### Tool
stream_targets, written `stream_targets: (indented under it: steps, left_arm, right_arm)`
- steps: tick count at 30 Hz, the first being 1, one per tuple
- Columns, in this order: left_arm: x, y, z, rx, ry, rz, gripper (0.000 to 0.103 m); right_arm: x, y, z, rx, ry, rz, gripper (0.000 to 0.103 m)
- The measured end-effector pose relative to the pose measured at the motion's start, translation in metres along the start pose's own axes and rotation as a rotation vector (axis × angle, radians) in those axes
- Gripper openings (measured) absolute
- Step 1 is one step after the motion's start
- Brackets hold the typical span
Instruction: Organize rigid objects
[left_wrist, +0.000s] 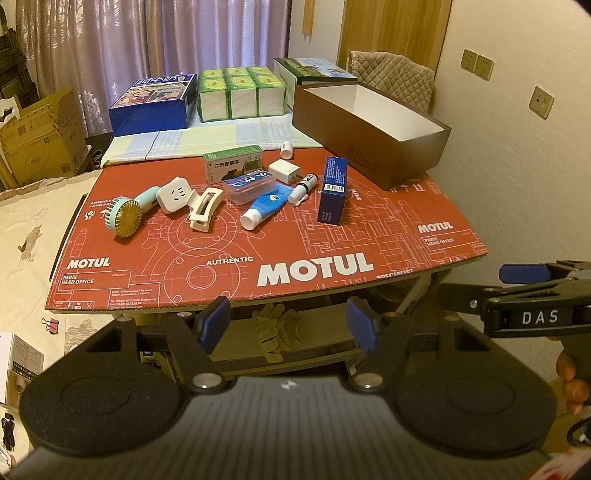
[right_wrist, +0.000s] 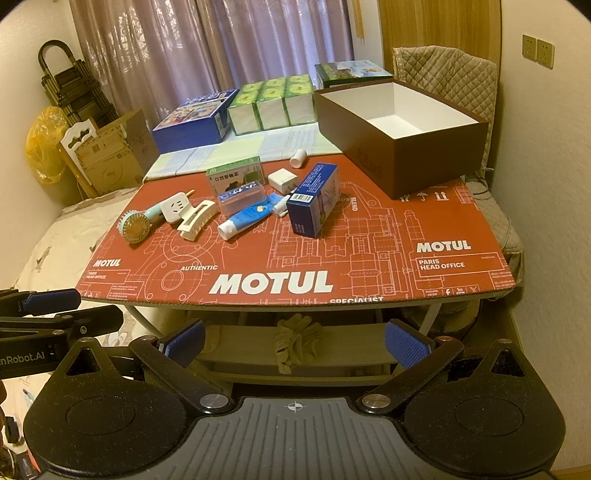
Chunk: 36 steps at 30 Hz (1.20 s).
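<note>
Small items lie on the red MOTUL board (left_wrist: 258, 240): a mint hand fan (left_wrist: 127, 216), white plug adapter (left_wrist: 173, 194), cream hair claw (left_wrist: 202, 209), green box (left_wrist: 233, 163), clear case (left_wrist: 251, 187), blue tube (left_wrist: 264, 209), white charger (left_wrist: 283, 170), upright blue box (left_wrist: 333, 190) and small white bottle (left_wrist: 286, 148). An open brown box (left_wrist: 369, 127) stands at the back right, empty (right_wrist: 400, 122). My left gripper (left_wrist: 290, 326) and right gripper (right_wrist: 293, 341) are open and empty, held before the table's front edge.
A blue carton (left_wrist: 155, 103), green tissue packs (left_wrist: 240, 92) and a picture box (left_wrist: 314, 70) line the back. Gloves (left_wrist: 275, 328) lie on the shelf under the table. Bed at left, cardboard box (left_wrist: 40, 136), chair and wall at right.
</note>
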<state>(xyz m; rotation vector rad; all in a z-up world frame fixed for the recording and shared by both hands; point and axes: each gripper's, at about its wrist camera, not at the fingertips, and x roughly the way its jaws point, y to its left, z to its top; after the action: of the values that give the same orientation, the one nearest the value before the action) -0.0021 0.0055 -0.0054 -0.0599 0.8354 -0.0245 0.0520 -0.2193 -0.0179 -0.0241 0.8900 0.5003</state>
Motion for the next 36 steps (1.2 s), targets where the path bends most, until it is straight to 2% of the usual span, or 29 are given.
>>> stream_targets:
  steps: [36]
  left_arm:
    - [0.0009, -0.0002, -0.0008, 0.0, 0.002, 0.004, 0.066]
  right_arm:
    - [0.0, -0.0051, 0.0015, -0.004, -0.001, 0.004, 0.101]
